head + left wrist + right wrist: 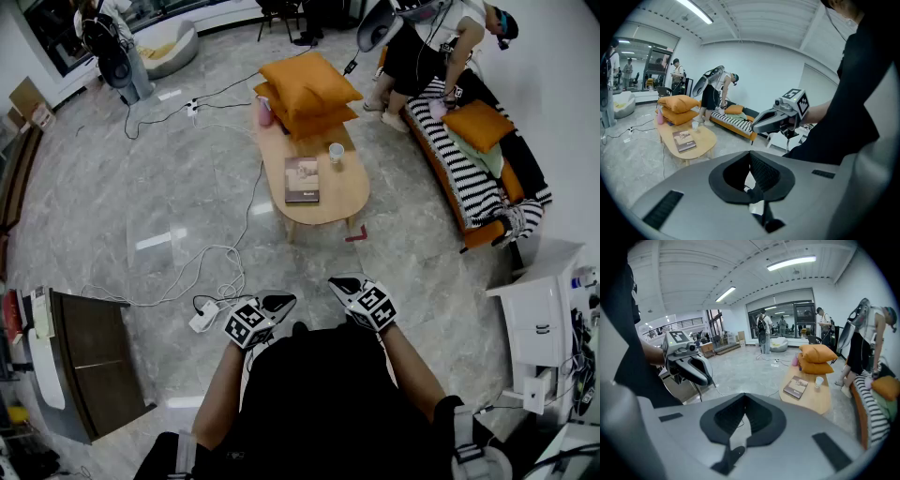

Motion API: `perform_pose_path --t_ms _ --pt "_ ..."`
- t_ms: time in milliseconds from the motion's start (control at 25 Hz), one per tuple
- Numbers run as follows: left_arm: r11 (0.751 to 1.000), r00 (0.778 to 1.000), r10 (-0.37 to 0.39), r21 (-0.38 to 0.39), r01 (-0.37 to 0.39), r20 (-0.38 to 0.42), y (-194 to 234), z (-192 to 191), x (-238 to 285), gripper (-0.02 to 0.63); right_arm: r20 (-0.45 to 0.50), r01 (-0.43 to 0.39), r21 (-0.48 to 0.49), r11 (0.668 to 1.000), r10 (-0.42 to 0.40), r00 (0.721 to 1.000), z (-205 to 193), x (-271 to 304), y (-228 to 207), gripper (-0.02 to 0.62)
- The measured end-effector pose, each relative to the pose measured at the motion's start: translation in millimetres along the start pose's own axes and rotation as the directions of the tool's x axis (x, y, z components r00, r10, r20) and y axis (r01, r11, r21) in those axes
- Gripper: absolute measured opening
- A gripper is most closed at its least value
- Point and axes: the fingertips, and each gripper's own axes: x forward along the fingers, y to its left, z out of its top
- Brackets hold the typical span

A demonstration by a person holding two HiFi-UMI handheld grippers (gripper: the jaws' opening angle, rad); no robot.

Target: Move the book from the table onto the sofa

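Holding both grippers low at bottom centre of head view, close to body. Left gripper [278, 304] keeping jaws pressed together, nothing between. Right gripper [346, 287] likewise closed, empty. Book [302, 180] lying flat on oval wooden table [342, 204] at frame centre, well apart from both grippers. Cup [336, 152] and orange cushions [307, 94] sitting on same table, above book in frame. Striped sofa [466, 175] standing at upper right, person [417, 52] bending over it.
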Motion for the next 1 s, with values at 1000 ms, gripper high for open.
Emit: perform_pose_path --t_ms 1000 --pt "1.000 1.000 0.010 -0.016 -0.010 0.008 3 -14 -14 0.011 -0.041 -0.026 -0.018 1.000 0.025 0.999 -2 14 14 0.008"
